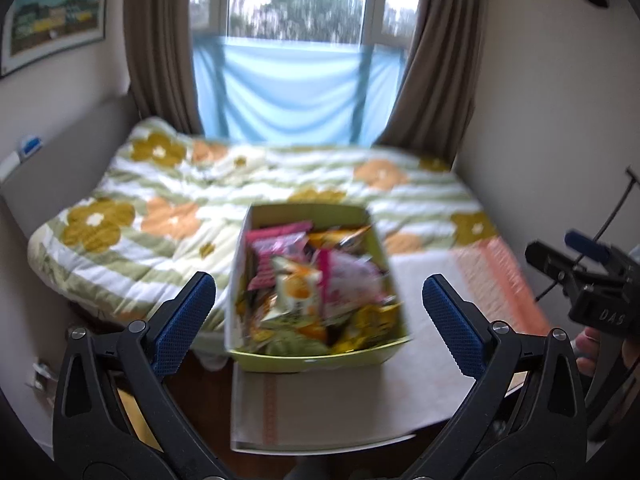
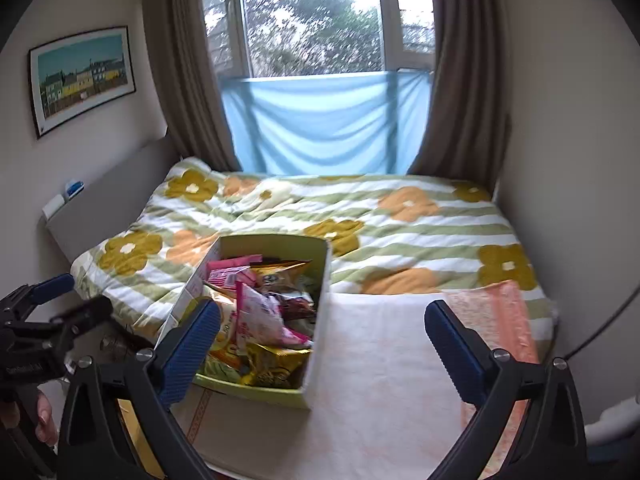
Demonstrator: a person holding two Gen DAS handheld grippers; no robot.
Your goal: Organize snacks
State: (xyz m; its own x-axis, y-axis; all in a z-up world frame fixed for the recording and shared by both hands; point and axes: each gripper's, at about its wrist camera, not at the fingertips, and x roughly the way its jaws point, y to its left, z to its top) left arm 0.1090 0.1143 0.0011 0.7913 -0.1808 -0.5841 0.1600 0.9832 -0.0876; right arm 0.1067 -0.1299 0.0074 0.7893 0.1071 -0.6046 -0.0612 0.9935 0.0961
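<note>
1. Behind everything stood a window [image 2: 316, 20] with brown curtains [image 2: 188, 72] and a blue cloth [image 2: 320, 124] hung across its lower part; a framed picture [image 2: 82, 76] hung on the wall to the left.
2. Below the window lay a bed with a flowered quilt [image 2: 400, 220], and a pale cloth [image 2: 380, 360] covered its near end.
3. On that cloth sat a green box [image 1: 320, 356], open at the top and heaped with snack packets [image 1: 304, 280] in pink, yellow and orange.
4. From the left wrist, the left gripper [image 1: 318, 312] had its blue fingers [image 1: 184, 320] spread wide apart, with nothing clamped between them.
5. The box showed in the gap between those fingers, farther off than their tips and untouched by either.
6. The right gripper [image 2: 322, 348] also had its fingers [image 2: 454, 350] wide apart and empty.
7. From the right wrist, the box sat beyond the left finger, partly hidden by it, while bare cloth filled the gap out to the right finger.
8. Each view caught the other gripper at its outer edge, with part of a hand [image 2: 44, 420] on the left one's handle.
9. The left wrist view was blurred, so the packets' print could not be read.
</note>
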